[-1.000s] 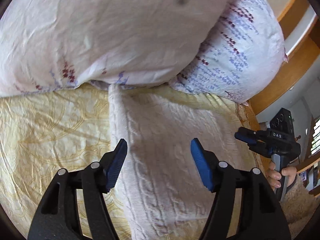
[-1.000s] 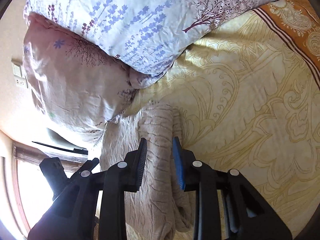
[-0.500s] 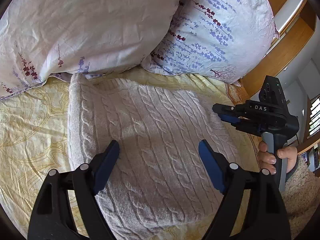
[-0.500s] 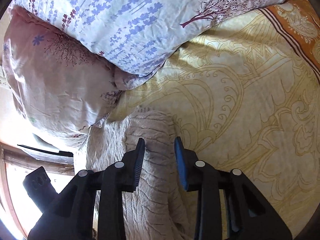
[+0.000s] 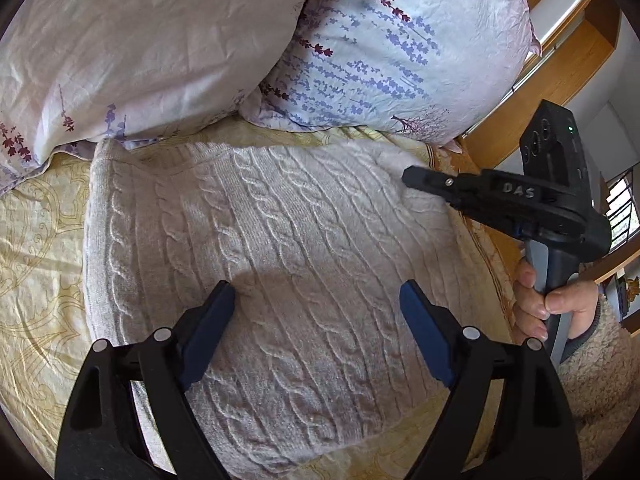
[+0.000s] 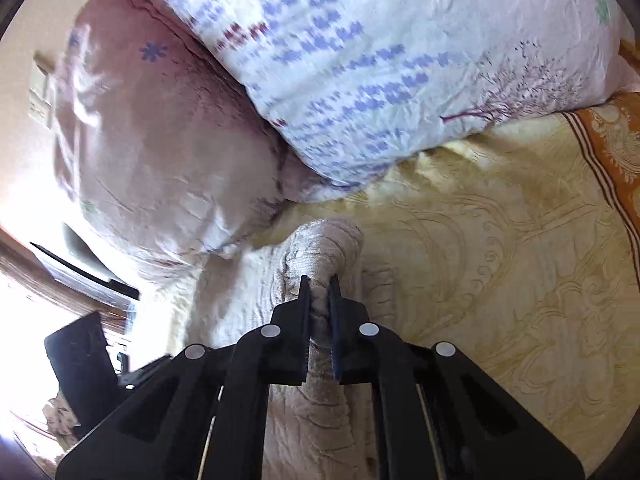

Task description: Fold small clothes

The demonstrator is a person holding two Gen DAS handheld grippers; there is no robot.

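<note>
A cream cable-knit sweater [image 5: 280,264] is lying folded on the yellow patterned bedsheet [image 5: 36,240], its far edge just below two floral pillows [image 5: 384,52]. The left gripper [image 5: 318,312] is hovering over the sweater's near half with its blue-padded fingers [image 5: 208,332] spread wide, gripping nothing. The right gripper [image 6: 319,300] is pinching a raised fold of the sweater [image 6: 324,248] between its fingers, which are pressed tight against the knit on both sides. In the left wrist view, the right gripper [image 5: 420,178] is reaching in at the sweater's right edge, with the person's hand [image 5: 556,300] wrapping its handle. A wooden headboard [image 5: 560,80] is showing behind the pillows.
</note>
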